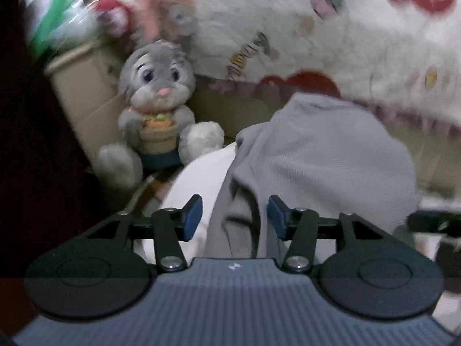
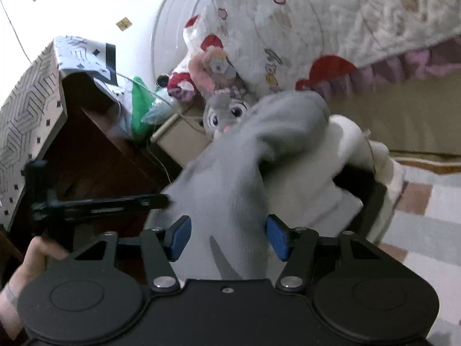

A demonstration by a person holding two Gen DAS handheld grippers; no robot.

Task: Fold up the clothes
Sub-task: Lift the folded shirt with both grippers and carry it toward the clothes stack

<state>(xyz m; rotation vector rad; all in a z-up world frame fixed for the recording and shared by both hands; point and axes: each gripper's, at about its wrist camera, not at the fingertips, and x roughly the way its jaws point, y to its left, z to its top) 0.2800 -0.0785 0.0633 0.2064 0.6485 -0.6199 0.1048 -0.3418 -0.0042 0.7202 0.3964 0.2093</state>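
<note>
A grey knitted garment (image 1: 322,155) hangs bunched in front of both cameras, draped over white cloth (image 1: 198,178). My left gripper (image 1: 234,216) is open, its blue pads on either side of a hanging fold of the grey garment, not pressing it. My right gripper (image 2: 224,236) is open too, with the grey garment (image 2: 230,181) running down between its blue pads. White cloth (image 2: 345,138) lies behind the garment in the right wrist view. The other gripper's black frame (image 2: 95,201) shows at the left there, held by a hand (image 2: 31,259).
A grey plush rabbit (image 1: 158,101) sits against a beige box (image 1: 83,92). A white blanket with red prints (image 1: 317,28) hangs over the bed edge. A dark wooden cabinet (image 2: 86,150) with a patterned cover stands at left. A checked rug (image 2: 426,207) covers the floor at right.
</note>
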